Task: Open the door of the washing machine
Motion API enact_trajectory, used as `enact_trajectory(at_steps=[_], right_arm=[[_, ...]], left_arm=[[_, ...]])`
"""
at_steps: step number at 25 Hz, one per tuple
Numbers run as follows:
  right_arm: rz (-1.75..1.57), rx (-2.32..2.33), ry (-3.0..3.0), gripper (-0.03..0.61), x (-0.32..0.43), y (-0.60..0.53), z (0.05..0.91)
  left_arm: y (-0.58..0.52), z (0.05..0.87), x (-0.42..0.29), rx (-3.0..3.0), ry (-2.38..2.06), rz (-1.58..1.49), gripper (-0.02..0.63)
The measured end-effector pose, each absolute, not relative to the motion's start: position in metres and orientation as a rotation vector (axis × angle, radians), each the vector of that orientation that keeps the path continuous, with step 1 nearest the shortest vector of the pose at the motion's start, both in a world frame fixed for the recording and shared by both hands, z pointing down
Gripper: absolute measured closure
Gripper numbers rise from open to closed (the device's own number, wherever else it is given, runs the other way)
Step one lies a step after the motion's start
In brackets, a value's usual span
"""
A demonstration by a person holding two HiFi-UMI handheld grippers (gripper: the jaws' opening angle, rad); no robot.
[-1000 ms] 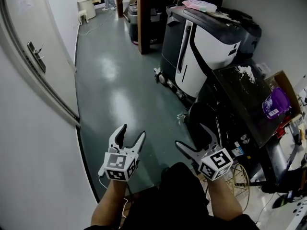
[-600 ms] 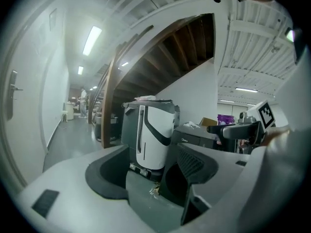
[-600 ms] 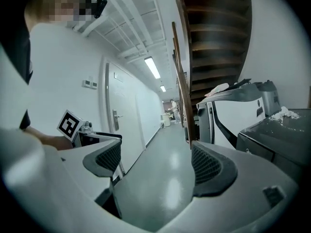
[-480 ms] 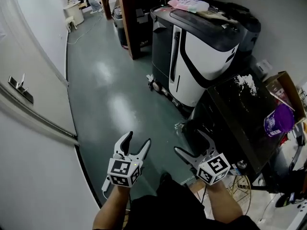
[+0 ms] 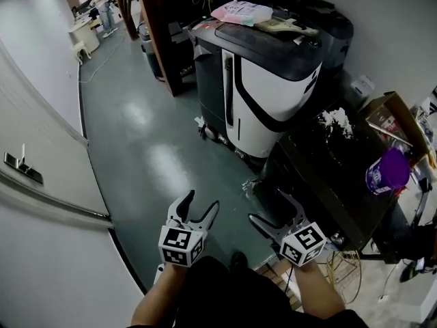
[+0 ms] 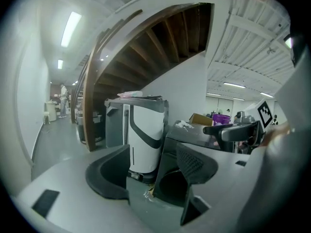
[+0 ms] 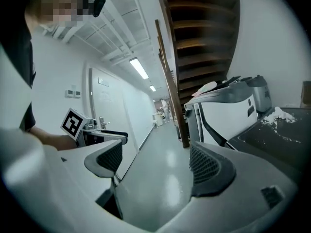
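The washing machine [image 5: 321, 176] is the dark box at the right, with white powder [image 5: 334, 120] on its lid. Its round door [image 5: 268, 183] faces the corridor and looks closed. In the left gripper view the door [image 6: 171, 191] shows as a dark circle between the jaws, still some way off. My left gripper [image 5: 203, 200] is open and empty, low in the head view, left of the door. My right gripper [image 5: 268, 207] hangs just in front of the door. Its jaws are closing, still wide, with nothing between them [image 7: 155, 164].
A tall white and black machine [image 5: 263, 67] with pink cloth [image 5: 240, 11] on top stands beyond the washer. A cardboard box [image 5: 396, 118] and purple container [image 5: 386, 169] lie right. A white door with handle [image 5: 20, 166] lines the left wall. Green floor [image 5: 150, 156] runs ahead.
Both grippers and the head have moved along the corridor, so the washer and the white machine now sit closer and further left. The right jaws have narrowed slightly.
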State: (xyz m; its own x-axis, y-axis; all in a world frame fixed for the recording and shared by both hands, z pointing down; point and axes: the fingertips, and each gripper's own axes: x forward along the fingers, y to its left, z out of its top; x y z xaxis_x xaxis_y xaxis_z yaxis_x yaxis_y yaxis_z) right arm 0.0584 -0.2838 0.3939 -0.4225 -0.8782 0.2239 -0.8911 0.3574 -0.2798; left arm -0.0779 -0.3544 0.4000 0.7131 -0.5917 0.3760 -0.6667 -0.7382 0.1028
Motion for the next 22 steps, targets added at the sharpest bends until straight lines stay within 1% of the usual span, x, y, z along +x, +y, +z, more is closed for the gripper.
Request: enact_trajectory(at_steps=[11,22], right_arm=[[0.585,2.026,-2.291,0.149,0.082,-0.284,0.379],[0.670,2.382,-1.922,0.155,0.096,-0.216,0.397]], left_arm=[[-0.385,0.396,-0.011,2.836,-0.535,0.506,0.307],[-0.342,0.421,0.038,2.865,-0.054,0.569,0.308]])
